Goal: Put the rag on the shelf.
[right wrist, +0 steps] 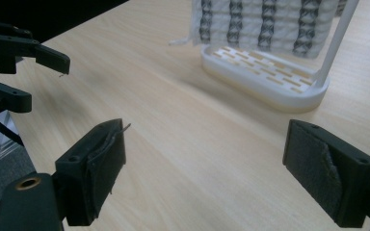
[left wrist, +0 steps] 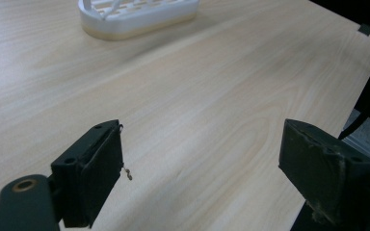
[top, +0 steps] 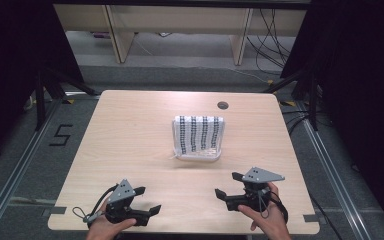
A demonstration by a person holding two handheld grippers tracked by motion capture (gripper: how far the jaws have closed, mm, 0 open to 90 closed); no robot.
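Note:
A white rack (top: 198, 156) stands near the middle of the wooden table (top: 130, 150), with a white cloth with dark patterned stripes (top: 199, 134) draped over it. The rack's slotted base (right wrist: 265, 77) and the cloth (right wrist: 265, 21) lie ahead of my right gripper (right wrist: 204, 168), which is open with nothing between its jaws. My left gripper (left wrist: 202, 168) is open too, over bare table, with the rack base (left wrist: 137, 14) far ahead. In the high view the left gripper (top: 147, 199) and right gripper (top: 226, 185) are held near the front edge, jaws pointing inward.
A round cable hole (top: 223, 105) sits in the table's far side. Beyond the table are wooden furniture legs (top: 117, 35) and loose cables (top: 270, 45) on the floor. Dark stand legs (top: 45, 90) flank the table. The other gripper (right wrist: 14, 62) shows at left in the right gripper view.

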